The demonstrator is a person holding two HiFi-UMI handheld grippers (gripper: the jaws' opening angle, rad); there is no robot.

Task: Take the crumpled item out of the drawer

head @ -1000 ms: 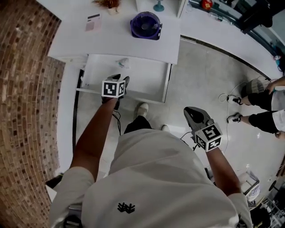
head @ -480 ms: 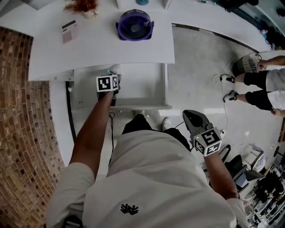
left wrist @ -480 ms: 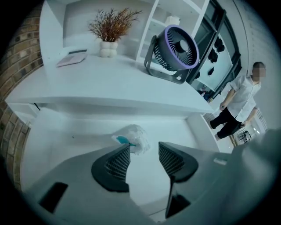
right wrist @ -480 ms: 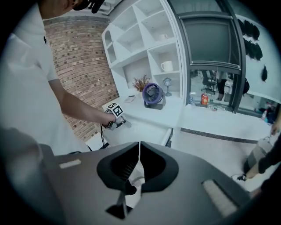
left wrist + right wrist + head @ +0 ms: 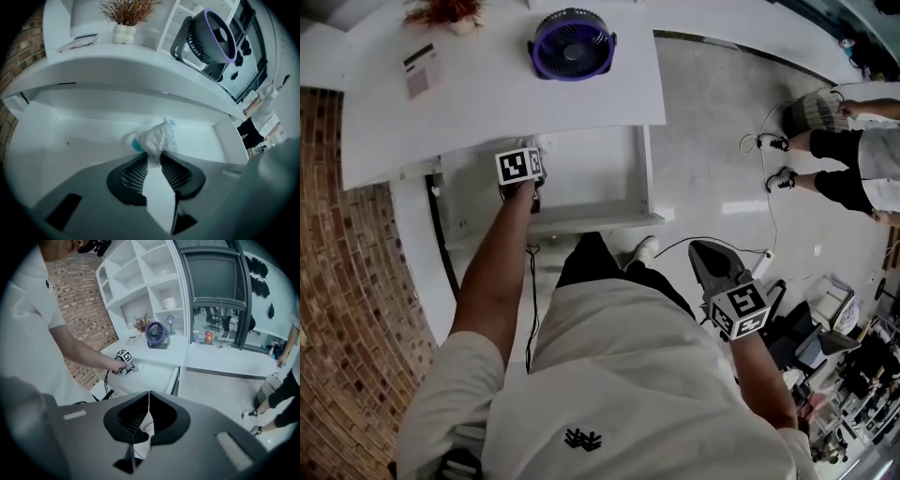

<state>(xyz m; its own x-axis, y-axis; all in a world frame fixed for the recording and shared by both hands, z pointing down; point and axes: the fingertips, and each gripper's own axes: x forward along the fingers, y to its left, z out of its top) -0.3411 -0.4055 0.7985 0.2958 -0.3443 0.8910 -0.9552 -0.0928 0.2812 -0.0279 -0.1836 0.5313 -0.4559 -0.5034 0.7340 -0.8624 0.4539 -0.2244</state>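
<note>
Left gripper (image 5: 153, 156) jaws closing on crumpled item (image 5: 157, 138), likely touching, in drawer (image 5: 70, 140)

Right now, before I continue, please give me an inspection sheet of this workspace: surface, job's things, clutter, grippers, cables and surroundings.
Surface: white desk top, with the drawer pulled open below it.
Job's things: crumpled item, white with teal print, lying in the drawer.
Clutter: purple fan, potted dry plant and a card on the desk top.
Grippers: left gripper is closing, with the crumpled item between its tips; right gripper is shut and empty, held over the floor.
Cables: black cable hangs below the left gripper; floor cable at the right.
Surroundings: brick wall, white shelves, a person's legs.
</note>
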